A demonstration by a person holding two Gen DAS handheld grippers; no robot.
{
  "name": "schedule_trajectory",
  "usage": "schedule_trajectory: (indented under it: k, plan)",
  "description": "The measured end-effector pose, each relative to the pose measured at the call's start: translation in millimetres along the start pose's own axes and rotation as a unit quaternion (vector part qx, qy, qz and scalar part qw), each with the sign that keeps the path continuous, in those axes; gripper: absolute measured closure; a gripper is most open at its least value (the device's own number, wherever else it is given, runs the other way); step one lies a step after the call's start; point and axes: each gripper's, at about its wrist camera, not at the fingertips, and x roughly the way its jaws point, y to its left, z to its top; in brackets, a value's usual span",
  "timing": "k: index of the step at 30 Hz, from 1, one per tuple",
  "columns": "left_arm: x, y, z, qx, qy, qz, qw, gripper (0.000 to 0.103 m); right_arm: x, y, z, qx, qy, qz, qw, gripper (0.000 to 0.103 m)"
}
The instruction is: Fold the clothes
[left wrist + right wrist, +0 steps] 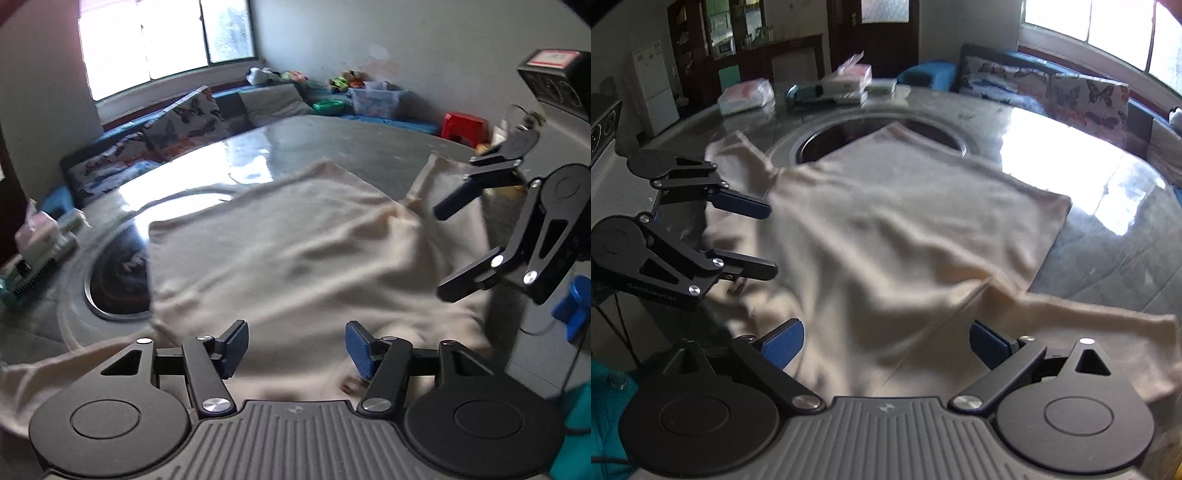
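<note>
A cream long-sleeved top (277,251) (894,229) lies spread and rumpled on the round grey table (332,140) (1108,258), blurred by motion. One sleeve (1089,317) trails to the right in the right wrist view. My left gripper (295,349) (768,240) hangs open just above the near edge of the cloth, with nothing between its blue pads. My right gripper (886,345) (445,251) is open too, over the cloth's other side, and holds nothing. The two grippers face the garment from neighbouring sides.
A dark round hotplate (114,280) (827,144) set into the table's middle is partly covered by the cloth. Tissue packs and small boxes (40,240) (746,96) line the far edge. A sofa with butterfly cushions (184,122) (1071,92) and a red stool (463,125) stand beyond.
</note>
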Motion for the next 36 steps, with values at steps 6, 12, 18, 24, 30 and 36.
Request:
schedule_trajectory:
  k: [6,12,18,24,30,36]
  plan:
    - [21,42,25,-0.059,0.008,0.065,0.9962,0.042,15,-38,27,0.030,-0.020,-0.037,0.999,0.009]
    - [59,75,41,-0.099,0.030,0.103,0.9893,0.042,47,-79,48,0.068,-0.025,-0.066,0.995,0.011]
    - [93,100,55,-0.124,0.046,0.129,0.9827,0.042,71,-106,58,0.101,-0.020,-0.081,0.991,0.013]
    - [116,110,63,-0.136,0.051,0.123,0.9818,0.044,89,-126,64,0.124,-0.012,-0.089,0.988,0.033]
    - [129,115,68,-0.135,0.046,0.119,0.9826,0.084,94,-134,75,0.137,-0.020,-0.085,0.987,0.063]
    - [127,122,63,-0.130,0.036,0.153,0.9790,0.100,106,-137,89,0.139,-0.027,-0.088,0.986,0.078]
